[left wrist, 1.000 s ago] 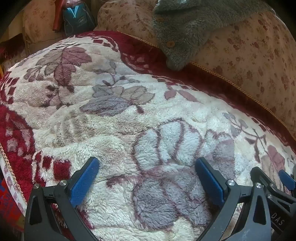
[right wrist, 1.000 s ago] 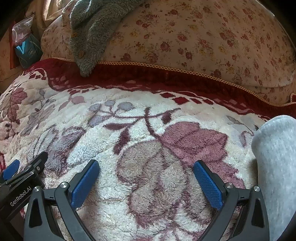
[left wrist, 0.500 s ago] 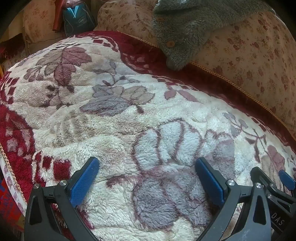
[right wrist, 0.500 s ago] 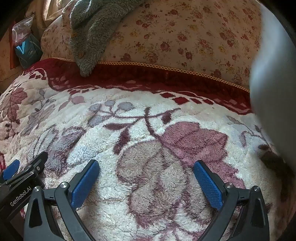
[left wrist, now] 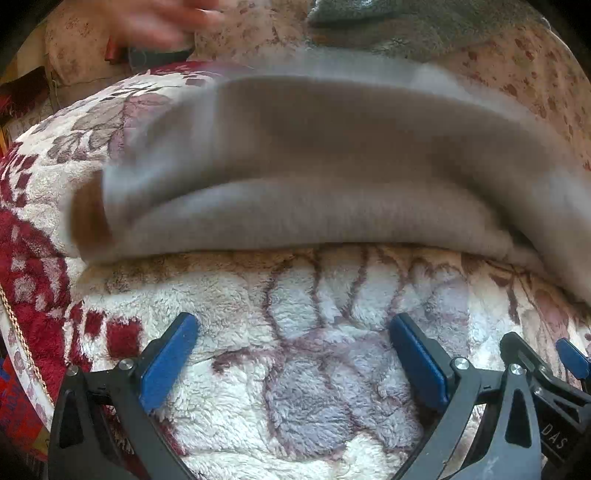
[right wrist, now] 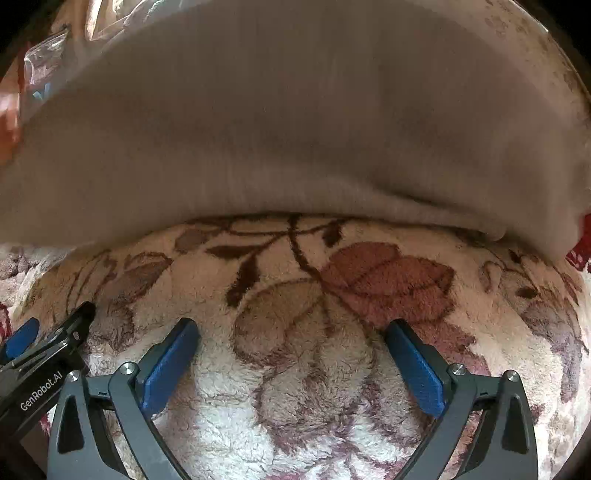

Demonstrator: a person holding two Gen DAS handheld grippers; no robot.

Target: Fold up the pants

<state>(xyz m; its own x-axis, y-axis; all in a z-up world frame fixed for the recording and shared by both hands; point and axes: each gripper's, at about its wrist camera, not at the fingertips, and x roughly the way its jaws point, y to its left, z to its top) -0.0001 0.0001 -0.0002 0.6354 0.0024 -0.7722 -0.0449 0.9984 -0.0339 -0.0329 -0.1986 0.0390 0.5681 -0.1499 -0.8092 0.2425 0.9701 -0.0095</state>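
Grey pants lie blurred across the fleece blanket, stretched left to right ahead of both grippers. In the right wrist view they fill the upper half. My left gripper is open and empty, low over the blanket, a short way in front of the pants' near edge. My right gripper is open and empty, also just short of that edge. The two grippers sit side by side; the right one's finger shows at the left view's right edge.
A bare hand is blurred at the top left beyond the pants. A floral cushion with a grey-green fleece garment on it stands behind. The blanket's red border runs along the left edge.
The grey pants have been thrown onto the blanket from the right and now cover its far half. A hand appeared at top left. Neither gripper has moved.
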